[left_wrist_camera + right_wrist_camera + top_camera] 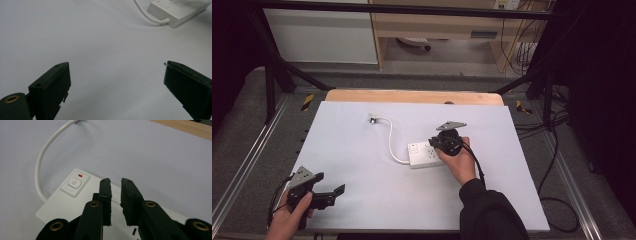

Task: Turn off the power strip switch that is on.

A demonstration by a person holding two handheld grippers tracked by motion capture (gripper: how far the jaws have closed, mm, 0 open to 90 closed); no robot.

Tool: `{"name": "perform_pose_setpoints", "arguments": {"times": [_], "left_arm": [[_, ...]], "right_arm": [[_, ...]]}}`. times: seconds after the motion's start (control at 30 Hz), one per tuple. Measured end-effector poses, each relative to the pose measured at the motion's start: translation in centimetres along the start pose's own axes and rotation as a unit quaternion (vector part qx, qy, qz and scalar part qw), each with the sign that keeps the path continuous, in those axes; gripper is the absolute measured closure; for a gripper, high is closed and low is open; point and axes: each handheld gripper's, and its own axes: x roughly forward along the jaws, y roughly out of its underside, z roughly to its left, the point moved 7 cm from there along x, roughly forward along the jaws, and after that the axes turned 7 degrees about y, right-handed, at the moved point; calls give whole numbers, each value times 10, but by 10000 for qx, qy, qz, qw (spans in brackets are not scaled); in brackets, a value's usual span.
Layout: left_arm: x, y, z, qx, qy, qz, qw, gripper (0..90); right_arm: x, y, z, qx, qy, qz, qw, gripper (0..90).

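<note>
**Over the power strip: right gripper poised above the sockets**

On the white table (pixel 362 200), seen from the high view, my right gripper (pixel 443 144) hangs over the right half of the power strip (pixel 421 154), which lies a little right of centre. Its white cord (pixel 391 140) curves away toward the far left and ends in a plug (pixel 373 119). My left gripper (pixel 332 192) rests at the near left corner, well apart from the strip.

Along the left gripper view, my left jaws stand wide apart with nothing between them, bare table below. The strip (pixel 178 11) and the root of its cord (pixel 147 17) show at the top right, far off.

Along the right gripper view, my right gripper (pixel 115 183) has its jaws drawn nearly together, a narrow gap left between them and nothing pinched. They hover over the strip's top face (pixel 60 205), just beside the power button (pixel 74 183) with its small red mark (pixel 80 175). Whether the tips touch the casing I cannot tell.

Judged step: approach to the strip, no grasp or press yet made. The next move calls for either a short shift toward the button and a downward push with the near-closed tips, or a spreading of the jaws to straddle the casing; the left gripper may be needed to steady the strip against sliding.
</note>
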Motion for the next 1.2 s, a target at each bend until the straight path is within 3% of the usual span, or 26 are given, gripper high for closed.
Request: {"name": "perform_pose_setpoints", "arguments": {"times": [0.07, 0.33, 0.53, 0.77, 1.2], "left_arm": [[0, 0, 0, 2, 3, 0, 10000, 73], [0, 0, 0, 5, 6, 11, 10000, 72], [0, 0, 0, 7, -8, 16, 10000, 72], [0, 1, 0, 2, -20, 15, 10000, 72], [0, 0, 0, -1, -30, 3, 10000, 72]], "right_arm": [[-1, -1, 0, 77, -17, 7, 10000, 722], [-8, -6, -6, 337, 62, -120, 9993, 265], [-20, -10, -15, 492, 145, -164, 9986, 80], [-35, -16, -24, 347, 328, -493, 9976, 64], [-71, -9, -48, 454, 343, -736, 9957, 34]]}}
